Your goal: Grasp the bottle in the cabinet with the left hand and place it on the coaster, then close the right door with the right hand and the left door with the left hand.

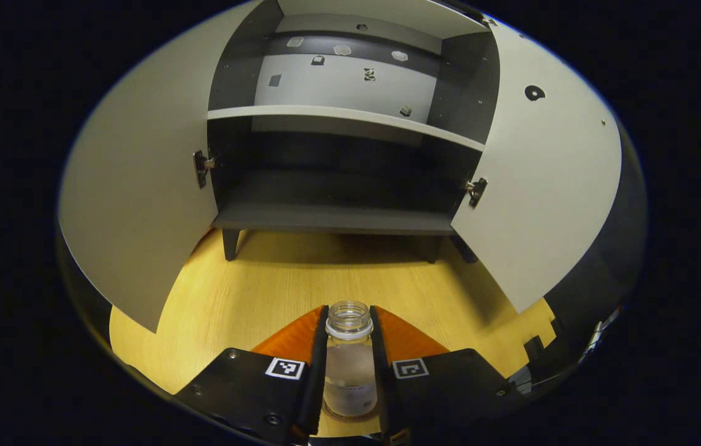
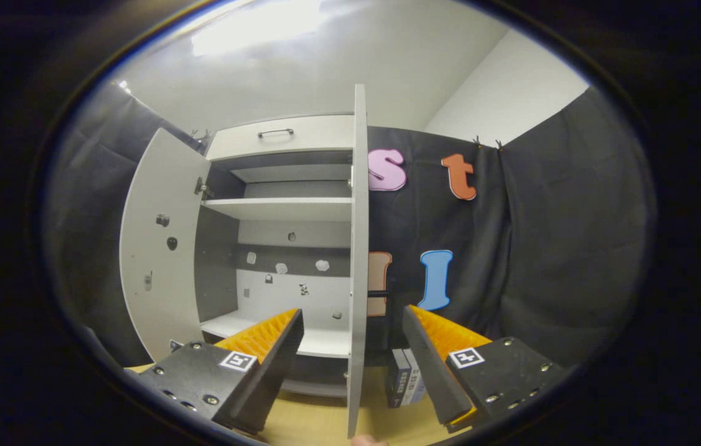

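The clear bottle (image 1: 350, 362) stands upright, open mouth up, long axis vertical, on the round coaster (image 1: 350, 414) on the wooden table (image 1: 263, 291), clamped between the left gripper (image 1: 350, 371) fingers. Beyond it, the left gripper view shows the cabinet (image 1: 338, 217) with both doors swung wide. The right gripper view shows the right door (image 2: 357, 260) edge-on between the spread fingers of the right gripper (image 2: 353, 365), and the left door (image 2: 161, 248) open.
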`<state>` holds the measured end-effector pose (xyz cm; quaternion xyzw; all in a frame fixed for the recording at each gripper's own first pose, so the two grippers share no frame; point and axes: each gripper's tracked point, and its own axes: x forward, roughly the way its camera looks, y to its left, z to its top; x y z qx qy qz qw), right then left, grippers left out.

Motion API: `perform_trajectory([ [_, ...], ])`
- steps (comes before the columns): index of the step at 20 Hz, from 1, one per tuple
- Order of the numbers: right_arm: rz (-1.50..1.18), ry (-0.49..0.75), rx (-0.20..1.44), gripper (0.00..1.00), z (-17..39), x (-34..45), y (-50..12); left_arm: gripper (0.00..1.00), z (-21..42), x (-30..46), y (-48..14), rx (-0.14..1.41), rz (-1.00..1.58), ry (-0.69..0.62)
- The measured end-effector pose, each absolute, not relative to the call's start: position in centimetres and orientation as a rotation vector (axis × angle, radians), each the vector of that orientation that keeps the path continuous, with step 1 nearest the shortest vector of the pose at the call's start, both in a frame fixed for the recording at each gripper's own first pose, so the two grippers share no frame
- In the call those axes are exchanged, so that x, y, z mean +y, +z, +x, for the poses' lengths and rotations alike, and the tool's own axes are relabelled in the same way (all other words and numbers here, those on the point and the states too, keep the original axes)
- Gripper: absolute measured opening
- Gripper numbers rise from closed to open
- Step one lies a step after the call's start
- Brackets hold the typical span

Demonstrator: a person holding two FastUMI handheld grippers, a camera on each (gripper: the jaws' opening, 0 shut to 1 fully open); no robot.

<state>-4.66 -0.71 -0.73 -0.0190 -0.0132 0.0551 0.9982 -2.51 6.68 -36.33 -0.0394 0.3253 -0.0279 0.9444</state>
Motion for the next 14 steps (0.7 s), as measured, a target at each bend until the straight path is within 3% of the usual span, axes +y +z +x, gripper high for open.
perform_trajectory([
  [9,-0.041,0.086,-0.002,0.97,-4.4,-1.4,-1.4,0.41,-2.0,7.4,-37.9,0.621,-0.106,0.022],
  [14,-0.053,0.092,0.001,0.97,-4.5,-1.0,-1.7,0.39,-2.3,7.1,-37.9,0.621,-0.098,0.02],
])
